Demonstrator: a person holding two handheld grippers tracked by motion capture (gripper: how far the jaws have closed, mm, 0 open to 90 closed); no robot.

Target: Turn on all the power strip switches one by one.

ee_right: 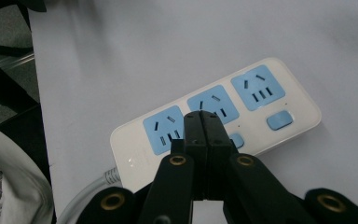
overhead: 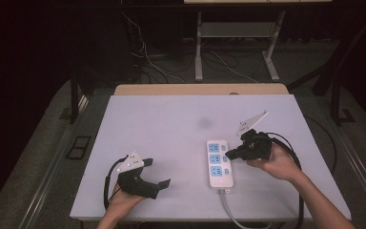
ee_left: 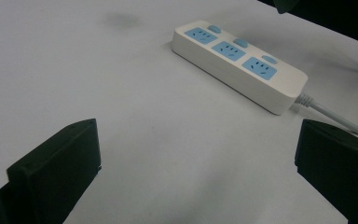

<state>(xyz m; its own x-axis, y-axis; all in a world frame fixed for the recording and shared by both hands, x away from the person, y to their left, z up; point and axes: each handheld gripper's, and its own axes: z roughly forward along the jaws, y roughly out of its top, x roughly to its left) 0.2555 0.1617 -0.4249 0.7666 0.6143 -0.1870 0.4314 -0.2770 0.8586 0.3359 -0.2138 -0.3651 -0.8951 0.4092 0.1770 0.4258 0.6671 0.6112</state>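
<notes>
A white power strip [overhead: 219,164] with three blue sockets and blue switches lies on the white table [overhead: 171,124], right of centre. My right gripper [overhead: 228,154] is shut with nothing between its jaws. Its tips point at the strip's right edge. In the right gripper view the joined tips [ee_right: 201,116] stand over the strip [ee_right: 265,100], between the near and middle sockets; I cannot tell whether they touch it. My left gripper [overhead: 156,172] rests open near the front left. Its jaws [ee_left: 196,154] stand wide apart, with the strip [ee_left: 237,60] farther off.
The strip's grey cable [overhead: 228,210] runs off the table's front edge. A faint dark smudge [overhead: 203,123] marks the table's middle. A wooden strip [overhead: 200,89] borders the far edge. Behind it are a metal frame [overhead: 198,47] and loose floor cables.
</notes>
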